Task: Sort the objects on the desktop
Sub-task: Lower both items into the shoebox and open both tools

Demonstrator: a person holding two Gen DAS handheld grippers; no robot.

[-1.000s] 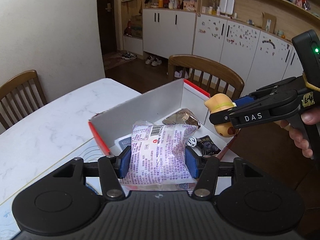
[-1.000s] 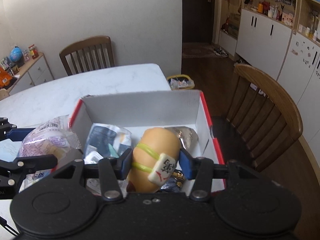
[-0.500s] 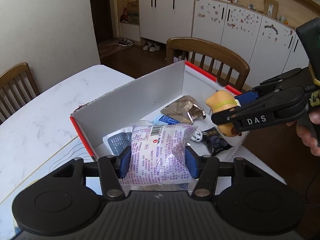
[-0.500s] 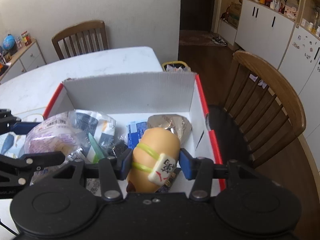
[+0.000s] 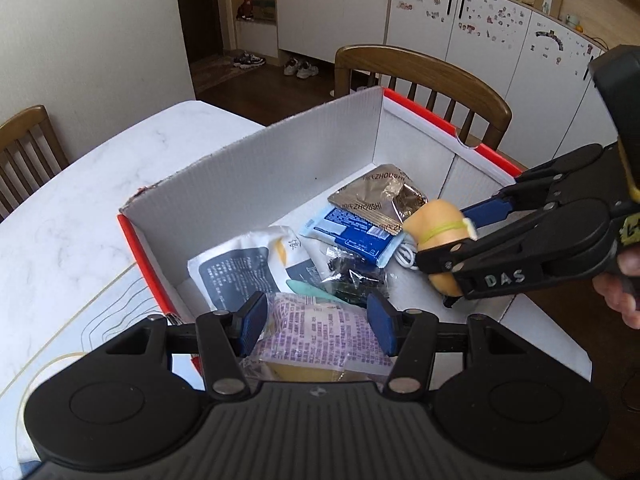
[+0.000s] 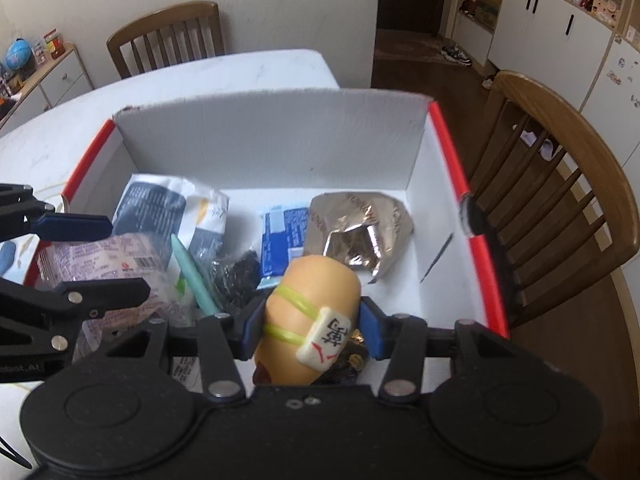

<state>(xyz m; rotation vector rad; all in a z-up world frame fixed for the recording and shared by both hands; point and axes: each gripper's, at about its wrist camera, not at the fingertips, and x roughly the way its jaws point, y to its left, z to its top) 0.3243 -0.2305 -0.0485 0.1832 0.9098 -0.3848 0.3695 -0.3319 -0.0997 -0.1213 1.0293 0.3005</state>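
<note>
A white cardboard box with red rims stands on the marble table. My left gripper is shut on a purple-printed snack bag, held low over the box's near left corner. My right gripper is shut on a tan capsule toy with yellow bands and a white tile, held over the box's right part. Inside lie a white-and-dark pouch, a blue packet, a brown foil pack, a black crinkly bag and a teal pen.
The marble table stretches to the left of the box. Wooden chairs stand behind the box, at the far left and by the wall. A hand holds the right gripper's handle. White cabinets line the far wall.
Both grippers have come down toward the box with their loads still held. The box fills more of both views, and more of its contents show. The snack bag now sits lower in the left view.
</note>
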